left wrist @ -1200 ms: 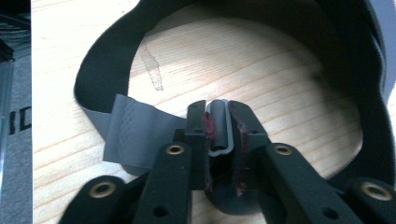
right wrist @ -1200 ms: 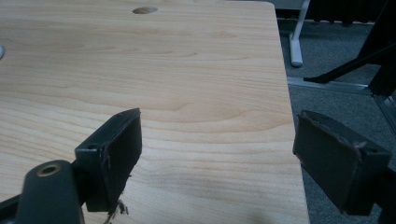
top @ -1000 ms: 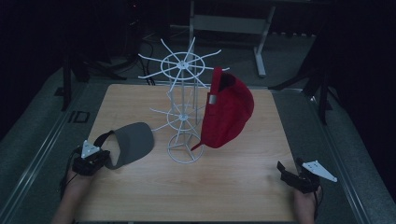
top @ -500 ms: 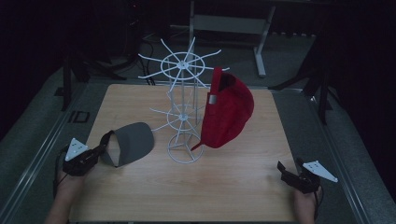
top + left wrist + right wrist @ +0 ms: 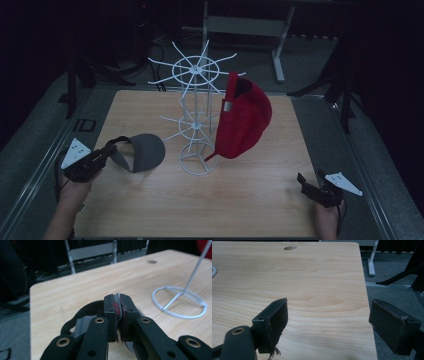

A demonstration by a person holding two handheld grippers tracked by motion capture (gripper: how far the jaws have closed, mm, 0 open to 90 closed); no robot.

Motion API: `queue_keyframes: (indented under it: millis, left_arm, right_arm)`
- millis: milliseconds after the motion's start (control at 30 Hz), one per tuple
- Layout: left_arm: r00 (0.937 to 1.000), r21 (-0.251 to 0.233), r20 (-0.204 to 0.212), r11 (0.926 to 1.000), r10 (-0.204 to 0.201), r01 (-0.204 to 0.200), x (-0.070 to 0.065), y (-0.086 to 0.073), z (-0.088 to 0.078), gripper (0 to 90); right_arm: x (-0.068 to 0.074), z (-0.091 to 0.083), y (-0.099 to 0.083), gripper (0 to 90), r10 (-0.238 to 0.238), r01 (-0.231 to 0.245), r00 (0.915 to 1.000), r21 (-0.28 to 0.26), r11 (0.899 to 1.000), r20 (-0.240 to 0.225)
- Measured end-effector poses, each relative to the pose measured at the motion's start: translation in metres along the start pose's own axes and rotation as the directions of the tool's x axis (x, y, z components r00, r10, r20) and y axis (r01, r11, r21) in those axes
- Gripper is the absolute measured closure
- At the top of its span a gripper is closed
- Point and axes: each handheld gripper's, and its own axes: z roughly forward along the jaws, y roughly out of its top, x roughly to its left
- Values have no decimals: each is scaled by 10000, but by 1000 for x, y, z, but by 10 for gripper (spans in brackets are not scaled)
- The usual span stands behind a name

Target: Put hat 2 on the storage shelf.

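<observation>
A grey cap (image 5: 141,152) hangs above the left side of the wooden table (image 5: 250,200), with my left gripper (image 5: 106,153) shut on its edge. In the left gripper view the jaws pinch a thin grey fabric edge (image 5: 119,295) of the cap. A red cap (image 5: 245,119) hangs on the white wire rack (image 5: 195,100) standing mid-table. My right gripper (image 5: 306,182) rests low at the table's right front corner, jaws wide apart (image 5: 327,325) with nothing between them.
The rack's round wire base (image 5: 180,302) lies to the right of the held cap. Dark stands and a grey frame (image 5: 245,25) are behind the table. Grey floor runs along both sides.
My left gripper has risen and drawn a little toward the left edge, lifting the grey cap off the table. The right gripper has stayed put.
</observation>
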Motion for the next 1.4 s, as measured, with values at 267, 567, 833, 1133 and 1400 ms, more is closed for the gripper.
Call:
queue_keyframes:
  millis: [267, 567, 833, 1133, 1400]
  left_arm:
    - [9996, -855, 212, 9962, 196, -177, -4, 28, 1, 864]
    - [9982, -1738, 553, 9847, 215, -116, -3, 60, -1, 864]
    - [9962, -2098, 713, 9772, 494, -334, -5, 86, -6, 864]
    - [9945, -2627, 737, 9634, 748, -529, -7, 114, -26, 863]
    - [9924, -3201, 707, 9446, 1006, -730, -8, 135, -51, 863]
  right_arm:
    - [-1, 0, 0, 153, 65, -65, 10000, -38, 10000, -54]
    - [-2, 0, 0, 153, 124, -124, 9999, -30, 9999, -112]
    - [-1, 0, 0, 153, 86, -86, 9999, 1, 10000, -80]
    - [-2, 0, 0, 153, 85, -85, 9999, 33, 10000, -88]
    - [-2, 0, 0, 153, 93, -93, 9999, 11, 10000, -78]
